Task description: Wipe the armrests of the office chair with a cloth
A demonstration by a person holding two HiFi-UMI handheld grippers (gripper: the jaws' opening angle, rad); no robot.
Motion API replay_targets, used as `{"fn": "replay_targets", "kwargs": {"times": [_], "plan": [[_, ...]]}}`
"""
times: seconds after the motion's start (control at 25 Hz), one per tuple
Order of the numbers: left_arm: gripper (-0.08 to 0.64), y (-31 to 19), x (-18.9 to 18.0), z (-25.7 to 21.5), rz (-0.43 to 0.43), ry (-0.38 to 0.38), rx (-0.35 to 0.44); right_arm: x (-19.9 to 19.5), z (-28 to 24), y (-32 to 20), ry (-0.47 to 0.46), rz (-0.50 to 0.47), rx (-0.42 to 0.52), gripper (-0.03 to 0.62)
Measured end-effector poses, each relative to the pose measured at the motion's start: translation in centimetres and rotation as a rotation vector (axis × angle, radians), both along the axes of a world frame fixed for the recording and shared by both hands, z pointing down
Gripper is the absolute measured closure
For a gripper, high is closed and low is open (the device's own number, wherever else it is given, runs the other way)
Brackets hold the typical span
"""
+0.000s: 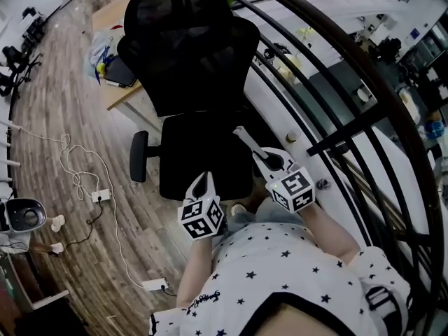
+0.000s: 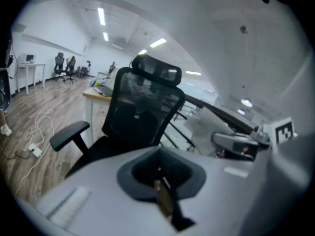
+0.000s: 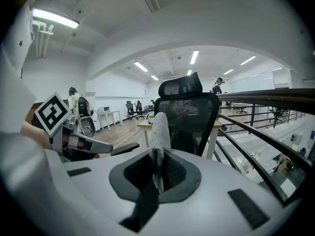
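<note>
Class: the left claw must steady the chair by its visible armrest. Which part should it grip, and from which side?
Probably the near end of the armrest pad, coming from above so the left claw closes across its narrow width. The pad lies flat and long on one post, both sides free. The right claw holds the cloth.

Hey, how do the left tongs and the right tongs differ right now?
The right tongs are shut on a white cloth; the left tongs are shut with nothing in them. The right tongs reach further over the seat than the left tongs, which sit at its front edge. Both point toward the office chair.
</note>
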State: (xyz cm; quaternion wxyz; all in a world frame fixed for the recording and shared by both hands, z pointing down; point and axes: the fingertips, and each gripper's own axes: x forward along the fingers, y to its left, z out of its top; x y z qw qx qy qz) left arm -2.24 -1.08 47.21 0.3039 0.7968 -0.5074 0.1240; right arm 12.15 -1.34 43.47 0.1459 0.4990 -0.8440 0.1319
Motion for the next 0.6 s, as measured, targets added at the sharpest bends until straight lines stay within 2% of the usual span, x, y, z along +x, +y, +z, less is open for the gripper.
{"fn": "replay_targets", "kwargs": {"times": [0.28, 0.6], "plan": [[0.552, -0.6, 1.0, 1.8, 0.033, -0.006, -0.053, 2.9, 2.0, -1.4, 0.052, 0.058, -0.035, 0.566], [0.552, -1.4, 2.5, 3.4, -0.014, -0.014, -0.104, 6.8, 5.3, -3.4, 0.109, 0.062, -0.092, 0.566]]}}
